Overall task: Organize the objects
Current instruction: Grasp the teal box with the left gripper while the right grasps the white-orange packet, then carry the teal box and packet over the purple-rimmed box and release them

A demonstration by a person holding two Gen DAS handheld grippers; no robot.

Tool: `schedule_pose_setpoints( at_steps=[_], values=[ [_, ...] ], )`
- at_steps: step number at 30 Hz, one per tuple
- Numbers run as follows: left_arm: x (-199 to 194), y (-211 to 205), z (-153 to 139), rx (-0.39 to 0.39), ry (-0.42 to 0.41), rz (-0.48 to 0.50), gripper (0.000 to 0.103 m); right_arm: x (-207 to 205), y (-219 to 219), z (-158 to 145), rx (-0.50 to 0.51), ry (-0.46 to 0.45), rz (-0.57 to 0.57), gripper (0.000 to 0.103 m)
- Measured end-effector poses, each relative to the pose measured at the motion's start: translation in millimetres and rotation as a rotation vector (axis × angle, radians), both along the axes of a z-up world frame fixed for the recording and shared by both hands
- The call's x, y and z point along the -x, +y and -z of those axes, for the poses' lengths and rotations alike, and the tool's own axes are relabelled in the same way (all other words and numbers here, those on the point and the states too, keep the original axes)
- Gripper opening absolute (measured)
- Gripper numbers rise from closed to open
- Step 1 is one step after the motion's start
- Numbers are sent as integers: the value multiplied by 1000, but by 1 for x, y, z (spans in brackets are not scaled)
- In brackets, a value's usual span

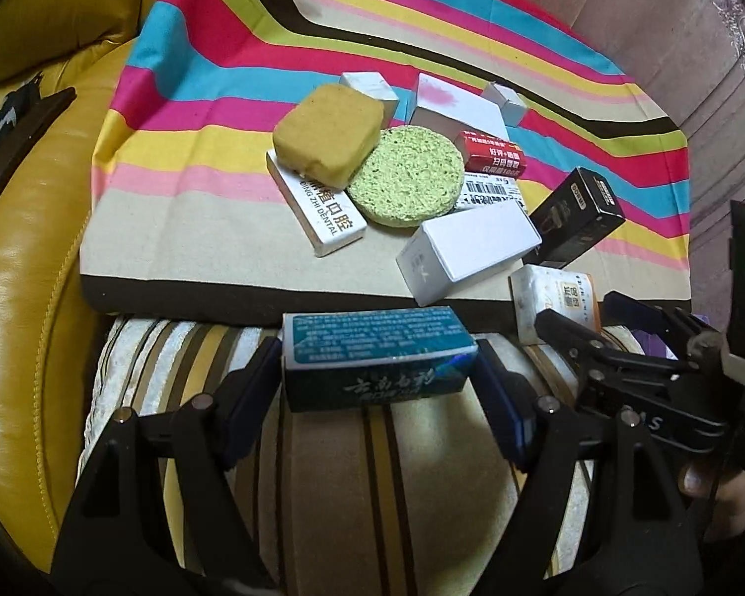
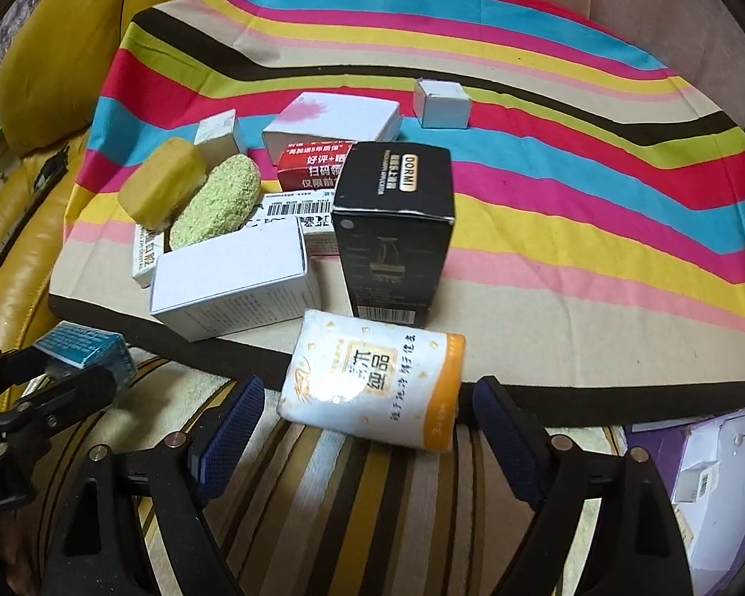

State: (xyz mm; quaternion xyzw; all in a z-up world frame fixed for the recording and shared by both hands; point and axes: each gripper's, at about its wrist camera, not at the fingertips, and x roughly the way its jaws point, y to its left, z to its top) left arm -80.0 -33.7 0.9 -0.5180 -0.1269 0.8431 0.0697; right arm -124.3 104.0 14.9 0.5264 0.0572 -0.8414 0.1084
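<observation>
Fingers of my left gripper (image 1: pixel 378 387) pinch a teal toothpaste box (image 1: pixel 375 353) across its long ends, both blue pads (image 1: pixel 253 392) pressed flat on it, and I hold it over the brown-striped cushion (image 1: pixel 333 496), just short of the near edge of the rainbow-striped cloth (image 1: pixel 188 228). My right gripper (image 2: pixel 367 422) stands spread, a white and orange tissue pack (image 2: pixel 372 387) lying between its pads (image 2: pixel 504 439) with a gap on each side; nothing there is gripped yet. The pack lies half on the cushion and half over the dark hem of the cloth. Beyond it, most of the work looks undone to me: a black box (image 2: pixel 395 228) stands upright just behind the pack, a plain white box (image 2: pixel 233 288) lies beside it at the cloth's edge, and further in a loose heap sits where it fell, with a yellow sponge (image 1: pixel 329 135) on top of a white dental box (image 1: pixel 318 208), a round green sponge (image 1: pixel 406 176) leaning against them, a red box (image 1: pixel 494 156), a barcoded white box (image 1: pixel 491 191), and three more white boxes behind, one pink-stained (image 2: pixel 330 119). I see no bin or sorted row in either view, so I judge the task barely begun, with one box in hand, one about to be taken, and roughly nine things left.
</observation>
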Motion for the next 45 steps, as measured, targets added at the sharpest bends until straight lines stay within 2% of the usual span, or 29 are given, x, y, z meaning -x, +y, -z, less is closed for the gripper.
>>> schedule_pose_setpoints(
  at_steps=[9,11,12,13,21,27,37,45],
  values=[
    [1,2,-6,3,35,7,78,11,-1,10,-29,-39,24,87],
    [1,3,-6,7,40,12,78,13,-1,12,-31,-44,21,85],
    [1,4,-7,10,42,14,78,13,-2,13,-32,-43,18,79],
    [0,6,-7,14,45,18,78,13,-2,13,-34,-43,17,78],
    [-1,20,-10,41,58,46,78,-3,7,-3,-24,15,23,78],
    [1,47,-11,64,61,106,78,-16,24,-11,5,32,46,78],
    [7,110,-17,100,88,251,78,-31,87,-20,60,56,161,78],
    [10,185,-25,96,121,419,78,-44,166,-25,83,74,308,78]
  ],
)
